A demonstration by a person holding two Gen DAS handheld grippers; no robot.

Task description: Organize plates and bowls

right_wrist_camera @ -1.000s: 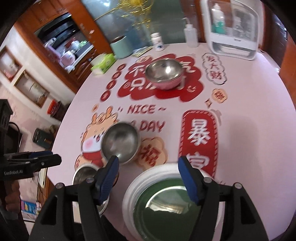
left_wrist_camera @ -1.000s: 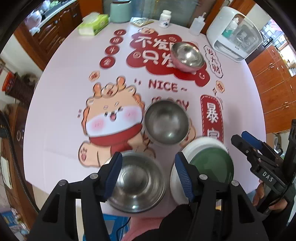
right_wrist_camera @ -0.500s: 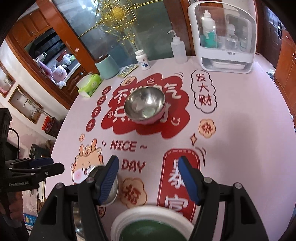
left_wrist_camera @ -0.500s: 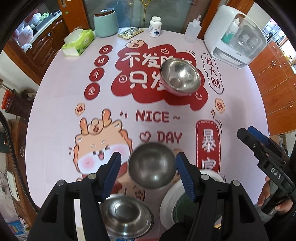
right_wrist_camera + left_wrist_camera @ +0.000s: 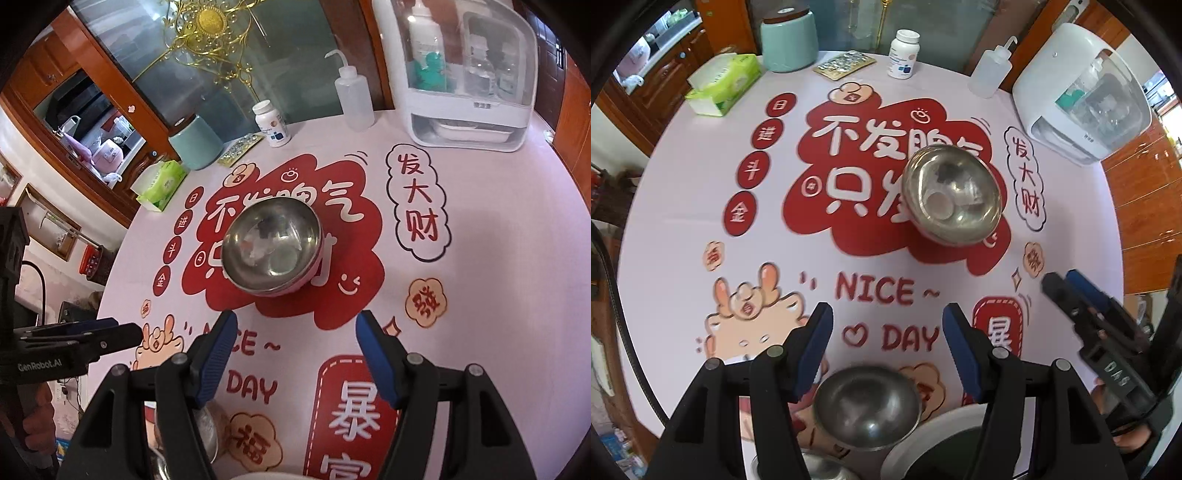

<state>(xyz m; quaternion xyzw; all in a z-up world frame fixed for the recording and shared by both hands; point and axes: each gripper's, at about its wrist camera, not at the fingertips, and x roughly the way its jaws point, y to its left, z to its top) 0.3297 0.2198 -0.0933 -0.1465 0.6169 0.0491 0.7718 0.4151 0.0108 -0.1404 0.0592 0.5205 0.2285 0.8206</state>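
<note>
A steel bowl with a pink outside (image 5: 952, 194) stands upright on the red print in the middle of the round table, also in the right wrist view (image 5: 273, 245). A second steel bowl (image 5: 867, 406) sits near the front edge, below my open, empty left gripper (image 5: 887, 341). A third steel bowl (image 5: 816, 468) and a white plate (image 5: 923, 443) show at the bottom edge. My right gripper (image 5: 294, 349) is open and empty, a short way in front of the pink-sided bowl. The right gripper also shows in the left wrist view (image 5: 1071, 291).
Along the far edge stand a tissue box (image 5: 722, 83), a teal canister (image 5: 788, 40), a blister pack (image 5: 844, 64), a pill bottle (image 5: 904, 53), a squeeze bottle (image 5: 991, 70) and a white cabinet appliance (image 5: 1082, 96). Wooden cupboards surround the table.
Both grippers have moved forward over the table towards the far bowl. The near bowls and the plate have slid down to the bottom of both views. Both stay open.
</note>
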